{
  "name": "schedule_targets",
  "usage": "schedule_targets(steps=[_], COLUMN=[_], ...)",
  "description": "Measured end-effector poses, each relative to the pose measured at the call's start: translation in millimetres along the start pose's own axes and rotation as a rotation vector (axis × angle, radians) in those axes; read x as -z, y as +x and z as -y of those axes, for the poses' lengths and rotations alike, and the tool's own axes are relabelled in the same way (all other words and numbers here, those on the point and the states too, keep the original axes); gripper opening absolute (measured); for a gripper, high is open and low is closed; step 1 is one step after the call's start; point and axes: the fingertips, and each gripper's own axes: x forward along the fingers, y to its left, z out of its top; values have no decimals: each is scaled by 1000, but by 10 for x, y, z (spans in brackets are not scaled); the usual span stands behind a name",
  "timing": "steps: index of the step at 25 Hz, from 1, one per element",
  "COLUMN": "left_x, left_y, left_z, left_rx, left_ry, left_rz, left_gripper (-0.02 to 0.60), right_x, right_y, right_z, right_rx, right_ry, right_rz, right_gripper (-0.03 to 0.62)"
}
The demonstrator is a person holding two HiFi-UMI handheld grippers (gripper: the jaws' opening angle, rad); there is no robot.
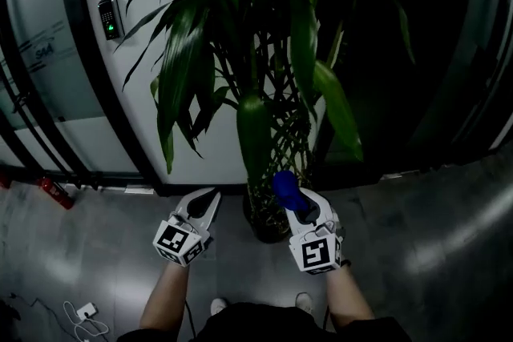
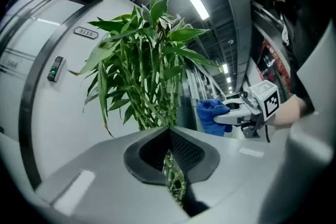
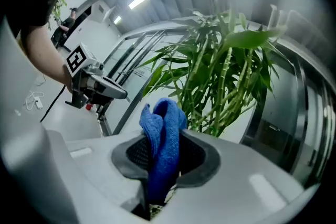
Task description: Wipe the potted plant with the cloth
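Head view | right gripper (image 1: 303, 207) clamps cloth (image 1: 284, 185) near plant (image 1: 255, 128); left gripper (image 1: 208, 203) closed

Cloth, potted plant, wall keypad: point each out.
cloth (image 3: 161, 134), right gripper view, middle of its upright blue fold.
potted plant (image 1: 255, 136), head view, broad drooping front leaf.
keypad (image 1: 109, 18), head view, centre of its panel.

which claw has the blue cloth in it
The right claw, on the head view's right: the blue cloth is pinched between its jaws. The left claw is shut on nothing.
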Motion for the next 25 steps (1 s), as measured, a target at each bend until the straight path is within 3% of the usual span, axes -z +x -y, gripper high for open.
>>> schedule_targets(steps=[5, 10, 14, 21, 25], left_x=[14, -269, -399, -715, -726], left_y=[374, 480, 516, 736, 907], left_z=[435, 983, 1205, 1204, 1240], left_rx=[-239, -380, -418, -436, -416], left_ry=[-8, 16, 56, 71, 108], left_rz=[-6, 5, -9, 27, 15], left_gripper=[6, 6, 6, 6, 6], right_x=[366, 466, 344, 70, -7], right_y=[-168, -289, -334, -280, -291], right_z=[720, 1181, 1369, 1609, 1684], right_rx=[-132, -257, -314, -346, -347], right_ry=[74, 26, 13, 35, 25], right_rz=[133, 211, 294, 365, 389], right_gripper=[91, 91, 91, 91, 91])
